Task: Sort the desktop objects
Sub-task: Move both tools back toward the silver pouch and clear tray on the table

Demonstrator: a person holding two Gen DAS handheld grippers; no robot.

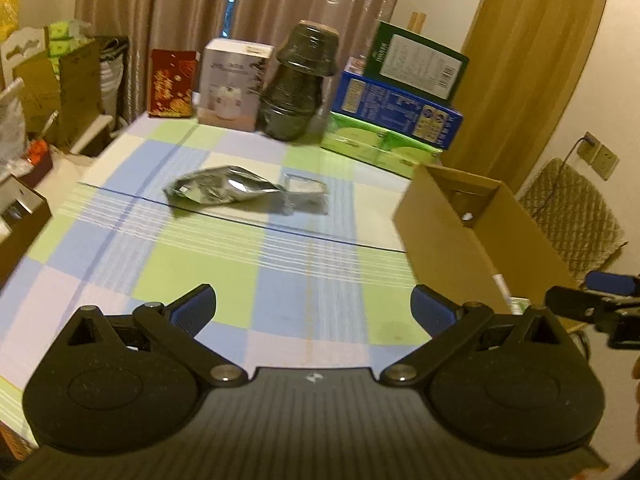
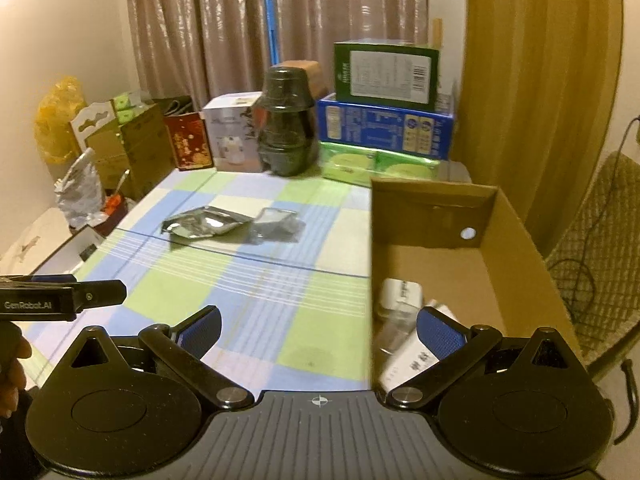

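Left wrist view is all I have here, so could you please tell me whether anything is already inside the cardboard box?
Observer: Yes. The right wrist view looks down into the cardboard box, and a few white packets lie at its near end.
Operator: Thank you. Is the far end of the box filled too?
Observer: No, the floor beneath the round hole is bare cardboard.
Operator: And is the right hand-held gripper carrying anything?
Observer: No. The right hand-held gripper is open, holding nothing, with one finger over the box's near end.
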